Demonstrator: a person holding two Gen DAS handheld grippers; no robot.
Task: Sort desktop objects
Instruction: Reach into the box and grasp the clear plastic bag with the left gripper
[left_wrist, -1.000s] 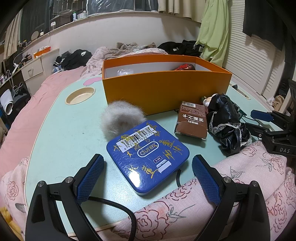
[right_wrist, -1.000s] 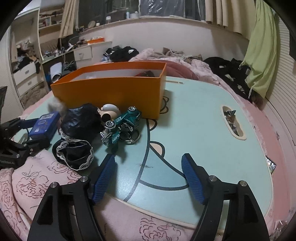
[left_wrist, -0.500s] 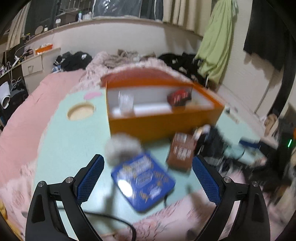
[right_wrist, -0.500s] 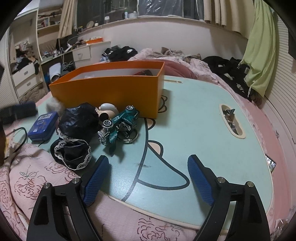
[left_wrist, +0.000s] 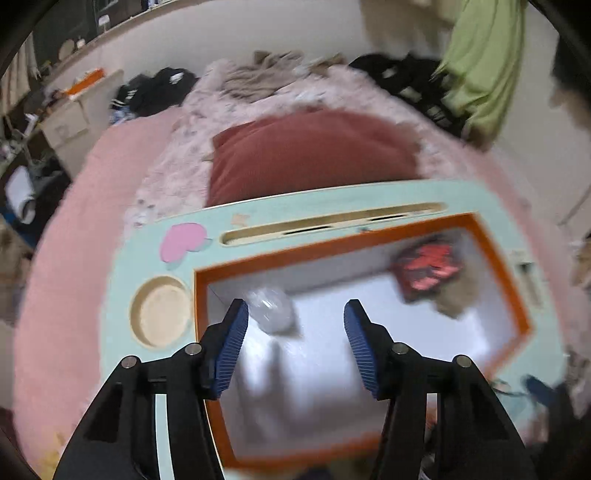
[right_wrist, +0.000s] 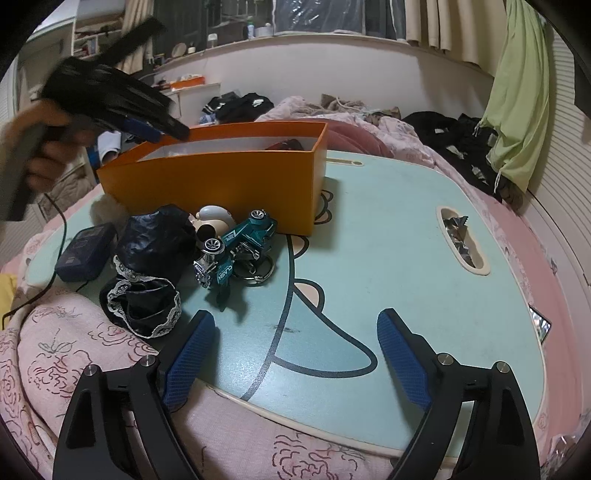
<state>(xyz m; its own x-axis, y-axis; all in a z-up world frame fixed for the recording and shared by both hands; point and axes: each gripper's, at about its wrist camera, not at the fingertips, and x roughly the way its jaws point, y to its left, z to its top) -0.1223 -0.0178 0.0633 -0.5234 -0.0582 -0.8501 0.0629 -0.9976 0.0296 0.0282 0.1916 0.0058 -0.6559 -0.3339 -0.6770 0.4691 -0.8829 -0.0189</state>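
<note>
The left gripper (left_wrist: 291, 314) has swung up from the near edge of the pale green lap table (right_wrist: 388, 236), where it hung over the blue rectangular tin (right_wrist: 85, 252) a second ago, and now looks steeply down into the open orange cardboard box (left_wrist: 334, 242); the view is smeared by that motion. Its jaws have just been closing and stand about half apart, with nothing visibly pressed between the pads; a clear crumpled plastic piece (left_wrist: 271, 310) lies on the box floor just beside the left pad at 10 o'clock, and a red-and-black packet (left_wrist: 424, 267) sits in the box at 2 o'clock. In the right wrist view the left gripper hangs over the box's far left corner at 10 o'clock. The right gripper (right_wrist: 295, 338) has kept its place low over the table's near edge, and its jaws have just been opening, now wide apart and empty. The tin, the black lace-trimmed cloth (right_wrist: 147, 280) and the teal toy car (right_wrist: 240, 247) lie unchanged in front of the box.
</note>
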